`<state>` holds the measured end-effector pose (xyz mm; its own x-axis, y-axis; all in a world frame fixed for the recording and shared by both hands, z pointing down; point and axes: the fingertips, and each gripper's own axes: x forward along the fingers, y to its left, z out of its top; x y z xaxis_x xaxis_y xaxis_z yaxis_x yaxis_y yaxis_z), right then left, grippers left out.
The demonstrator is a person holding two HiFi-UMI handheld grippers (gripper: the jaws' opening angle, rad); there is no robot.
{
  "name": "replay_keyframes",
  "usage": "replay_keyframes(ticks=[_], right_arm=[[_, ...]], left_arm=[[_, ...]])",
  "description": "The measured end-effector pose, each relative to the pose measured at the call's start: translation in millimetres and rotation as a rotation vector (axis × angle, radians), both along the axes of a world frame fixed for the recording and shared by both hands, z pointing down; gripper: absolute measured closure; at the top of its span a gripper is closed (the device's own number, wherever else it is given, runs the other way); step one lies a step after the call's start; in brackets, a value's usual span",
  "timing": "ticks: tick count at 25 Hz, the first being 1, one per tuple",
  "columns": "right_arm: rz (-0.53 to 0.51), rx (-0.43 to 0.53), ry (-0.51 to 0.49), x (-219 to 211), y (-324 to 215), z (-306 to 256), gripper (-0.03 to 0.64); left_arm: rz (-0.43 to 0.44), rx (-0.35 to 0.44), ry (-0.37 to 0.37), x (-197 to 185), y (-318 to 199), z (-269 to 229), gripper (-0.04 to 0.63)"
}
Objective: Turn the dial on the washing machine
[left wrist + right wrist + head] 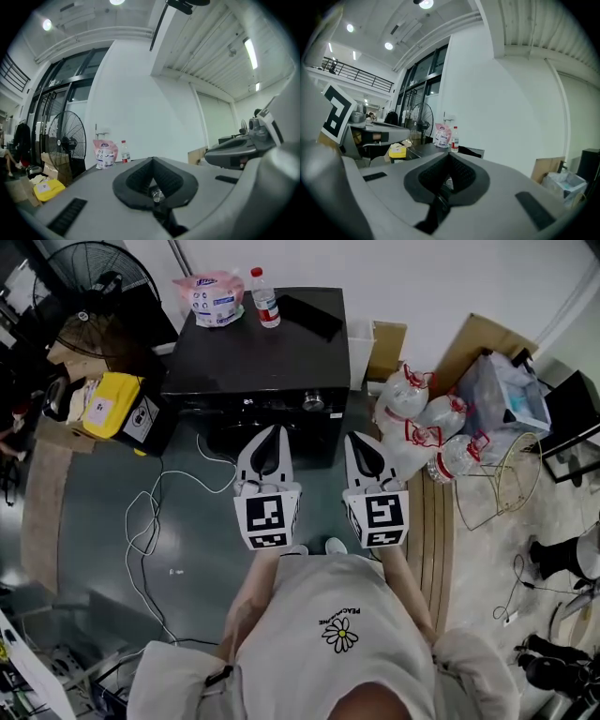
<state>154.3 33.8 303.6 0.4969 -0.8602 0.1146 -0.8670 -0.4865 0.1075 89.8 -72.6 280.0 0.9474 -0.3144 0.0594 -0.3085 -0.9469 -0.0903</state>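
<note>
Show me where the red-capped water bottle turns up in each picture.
Head view: the bottle stands top centre, on the black washing machine.
Left gripper view: the bottle is left of centre, below mid-height.
Right gripper view: the bottle is at centre.
Shared landmark: the pink bag just left of it, every view.

The washing machine (253,362) stands on the floor against the wall, with its dial (312,401) on the front panel, right of centre. On the back of its top a pouch (214,298) sits just left of a bottle (266,298). The left gripper (275,429) and right gripper (355,436) hang side by side before the machine's front, with a fan (89,268) behind-left and sacks of bottles (417,423) to its right.
</note>
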Motion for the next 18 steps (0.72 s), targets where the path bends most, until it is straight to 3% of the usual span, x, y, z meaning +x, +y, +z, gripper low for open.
replay_keyframes(ticks=[18], right_arm=[[-0.017,-0.023,-0.018,7,11,12,0.614]], left_arm=[[-0.032,-0.033,-0.026,7,-1,16,0.597]])
